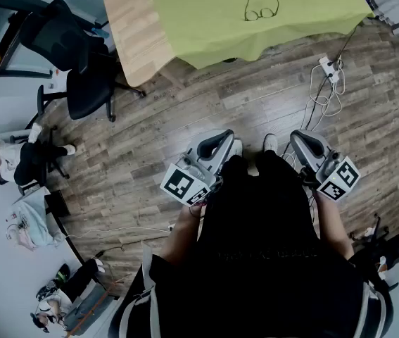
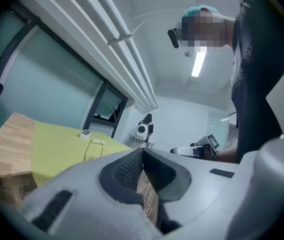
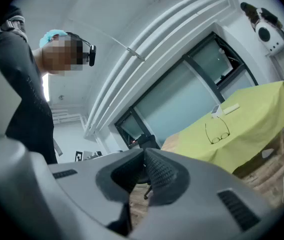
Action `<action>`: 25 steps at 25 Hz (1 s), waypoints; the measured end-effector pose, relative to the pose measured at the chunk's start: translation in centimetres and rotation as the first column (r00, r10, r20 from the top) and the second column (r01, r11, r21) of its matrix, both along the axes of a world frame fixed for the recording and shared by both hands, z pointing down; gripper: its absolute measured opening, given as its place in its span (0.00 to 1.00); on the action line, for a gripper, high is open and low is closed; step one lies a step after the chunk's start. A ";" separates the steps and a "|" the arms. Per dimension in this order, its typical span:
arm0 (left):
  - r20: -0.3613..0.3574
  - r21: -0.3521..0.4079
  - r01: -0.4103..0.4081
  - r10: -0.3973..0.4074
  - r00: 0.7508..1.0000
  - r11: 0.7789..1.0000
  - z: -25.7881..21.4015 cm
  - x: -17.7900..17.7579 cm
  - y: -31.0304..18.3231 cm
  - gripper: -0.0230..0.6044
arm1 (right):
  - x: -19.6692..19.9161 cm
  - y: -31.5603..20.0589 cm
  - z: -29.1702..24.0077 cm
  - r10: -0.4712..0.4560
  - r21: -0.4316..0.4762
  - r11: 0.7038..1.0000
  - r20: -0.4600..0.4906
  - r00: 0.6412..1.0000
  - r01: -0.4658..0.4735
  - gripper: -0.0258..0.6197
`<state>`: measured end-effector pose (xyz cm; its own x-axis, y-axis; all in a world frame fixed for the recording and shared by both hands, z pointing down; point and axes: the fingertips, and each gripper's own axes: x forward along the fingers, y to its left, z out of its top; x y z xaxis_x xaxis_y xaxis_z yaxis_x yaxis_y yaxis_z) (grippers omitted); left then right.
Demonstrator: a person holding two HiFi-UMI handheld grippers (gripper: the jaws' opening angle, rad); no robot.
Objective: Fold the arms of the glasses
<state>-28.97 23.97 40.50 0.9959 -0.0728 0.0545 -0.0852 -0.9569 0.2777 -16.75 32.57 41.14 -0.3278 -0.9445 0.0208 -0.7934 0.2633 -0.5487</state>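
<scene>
The glasses lie on the yellow-green cloth that covers most of a wooden table. They look small and thin in every view, so the lenses are hard to make out; the two arms stick out open, pointing away from the person.

The head view cuts the table off at the top, so the far part of the cloth is hidden there. Both gripper views show more: a small white box just past the tips of the arms, with a short white bar beside it.

The glasses are well apart from both grippers, across a stretch of wooden floor. The left gripper and the right gripper are held low, close to the person's body, one on each side. The dark shirt fills the middle of the head view and covers what is under it.

Each gripper's own view shows its jaws pressed together at the tips with nothing between them — both are clenched on air.

A black office chair stands by the table's left side; a white power strip with looped cords lies on the floor at the right.
</scene>
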 end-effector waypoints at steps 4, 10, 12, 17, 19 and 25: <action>-0.010 0.007 0.009 -0.009 1.000 1.000 -1.1 1.6 2.2 0.07 | 1.1 2.7 -0.6 -0.001 0.015 1.000 0.024 1.000 0.001 0.09; -0.031 0.009 0.078 -0.077 0.997 0.997 -3.0 5.3 4.5 0.07 | 3.5 6.9 -0.6 -0.110 0.047 0.993 0.065 0.992 0.107 0.09; -0.020 0.044 0.094 -0.093 0.995 0.995 -3.3 6.3 5.3 0.07 | 4.4 7.5 -0.6 -0.152 0.069 0.986 0.048 0.987 0.149 0.09; 0.003 0.088 0.113 -0.114 0.993 0.990 -3.5 7.6 7.0 0.07 | 6.1 7.5 -1.1 -0.180 0.103 0.978 -0.047 0.983 0.184 0.09; 0.001 0.095 0.108 -0.109 0.994 0.990 -3.7 8.1 7.5 0.07 | 6.2 7.5 -1.6 -0.197 0.127 0.971 -0.074 0.978 0.205 0.09; -0.047 0.130 0.115 -0.109 0.993 0.985 -4.5 10.3 7.4 0.07 | 6.9 6.7 -1.7 -0.215 0.146 0.960 -0.158 0.964 0.238 0.09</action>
